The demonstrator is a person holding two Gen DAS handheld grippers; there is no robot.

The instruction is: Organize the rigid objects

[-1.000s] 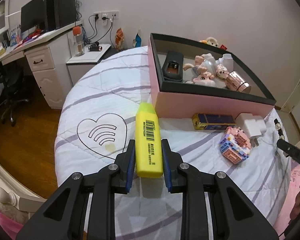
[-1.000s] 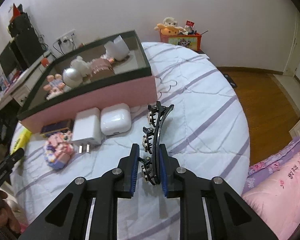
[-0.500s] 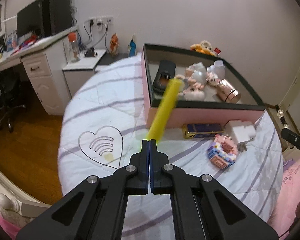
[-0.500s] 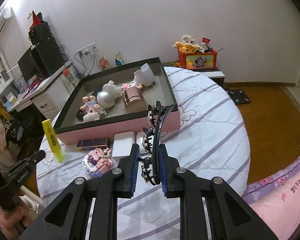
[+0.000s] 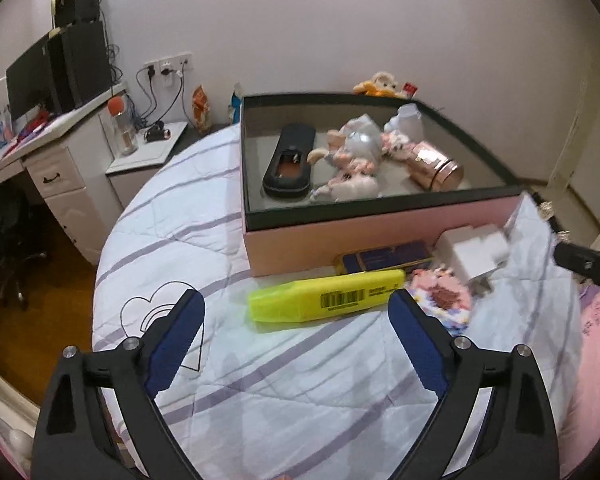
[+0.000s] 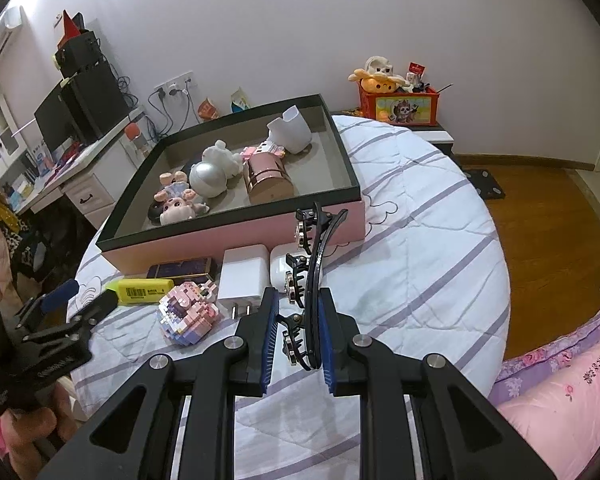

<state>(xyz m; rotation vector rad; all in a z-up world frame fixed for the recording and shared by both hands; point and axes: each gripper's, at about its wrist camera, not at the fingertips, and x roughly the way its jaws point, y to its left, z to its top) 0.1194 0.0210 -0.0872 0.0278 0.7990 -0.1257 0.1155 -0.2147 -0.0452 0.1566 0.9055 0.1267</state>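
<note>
Highlighter point(image 5: 326, 298): your chunky yellow plastic marker, with a black barcode label whose small print is too fine to read, lies flat on the quilt point(image 5: 284, 380) just in front of the pink box point(image 5: 380, 226). Your left gripper point(image 5: 296, 320) hangs above it with its blue-padded fingers spread wide, touching nothing. Your right gripper point(image 6: 298, 326) is pinching a long black hair clip point(image 6: 314, 264), toothed and studded with small round metallic pieces, which juts forward toward the box. The box is rigid cardboard with a dark rim and a grey floor holding a dark oblong case point(image 5: 289, 162), glossy little dolls point(image 6: 176, 204), a pearly ball point(image 6: 208, 178) and a shiny rose-gold cylinder point(image 6: 268, 178). Against the box front sit a white plug adapter point(image 6: 242, 274), a smooth white earbud case point(image 6: 284, 268), a navy and gold packet point(image 6: 180, 269) and a knobbly pink brick-built figure point(image 6: 188, 312).
</note>
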